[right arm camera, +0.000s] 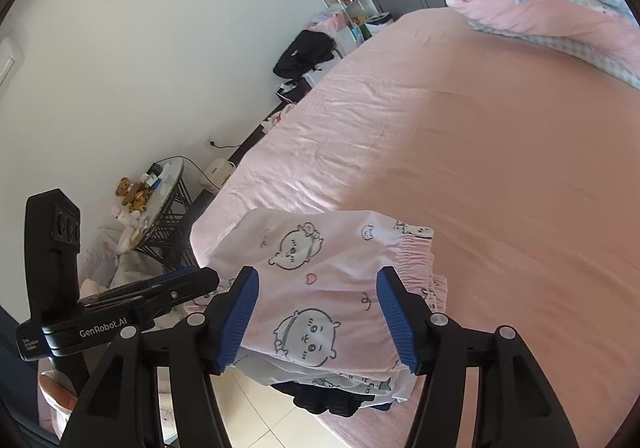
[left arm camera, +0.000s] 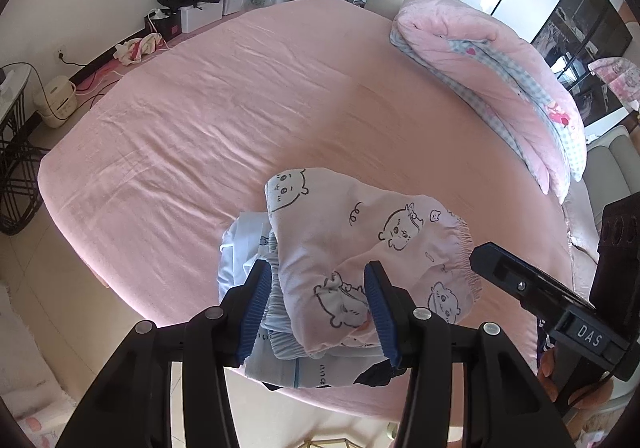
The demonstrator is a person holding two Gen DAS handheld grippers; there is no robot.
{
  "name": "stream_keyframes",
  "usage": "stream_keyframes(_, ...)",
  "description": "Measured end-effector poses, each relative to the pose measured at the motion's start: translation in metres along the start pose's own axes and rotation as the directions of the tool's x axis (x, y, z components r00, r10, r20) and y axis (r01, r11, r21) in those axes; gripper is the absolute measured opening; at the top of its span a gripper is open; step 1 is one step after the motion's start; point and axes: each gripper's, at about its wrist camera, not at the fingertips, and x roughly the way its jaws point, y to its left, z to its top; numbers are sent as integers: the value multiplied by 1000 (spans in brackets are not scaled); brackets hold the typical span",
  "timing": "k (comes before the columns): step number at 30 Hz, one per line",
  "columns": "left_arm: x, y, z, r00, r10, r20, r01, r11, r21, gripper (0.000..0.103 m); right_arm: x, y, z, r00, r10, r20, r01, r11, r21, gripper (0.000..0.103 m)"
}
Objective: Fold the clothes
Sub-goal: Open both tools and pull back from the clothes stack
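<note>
Lying near the front edge of the bed (left arm camera: 240, 96) is a pair of pink cartoon-print shorts (left arm camera: 360, 244), folded over on top of a small stack of pale blue and white clothes (left arm camera: 248, 240), with something dark peeking out at the bottom. The left gripper (left arm camera: 318, 308) points steeply down over the bundle, its jaws partly open with the shorts between the blue pads; whether they pinch the cloth I cannot tell. The right gripper (right arm camera: 318, 316) stands wide open above the elastic waistband (right arm camera: 416, 254), holding nothing. Farther back, a rolled pink quilt (left arm camera: 500, 88) rests along the bed's far right side.
</note>
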Motion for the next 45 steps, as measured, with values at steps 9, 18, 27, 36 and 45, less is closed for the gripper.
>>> stream_keyframes(9,-42,-8,-28,988,-31,150,20,997,71,64,-28,-1,-17,1000,-12,25,13,1000,-8,74)
stream_keyframes(18,-83,-13,-56,961,-105,256,112,994,-13,91,-64,43,-50,997,-70,26,73,981,-180,74)
stream_keyframes(27,-97,-27,-91,955,-46,293,52,999,-13,93,-105,69,-89,997,-42,71,60,964,-260,82)
stream_keyframes(36,-108,-32,-113,950,-90,300,116,991,-70,93,-132,59,-117,989,-126,81,144,951,-273,82)
stream_keyframes(45,-120,-58,-143,943,68,325,-67,998,-12,93,-156,51,-137,962,-244,123,269,925,-266,82)
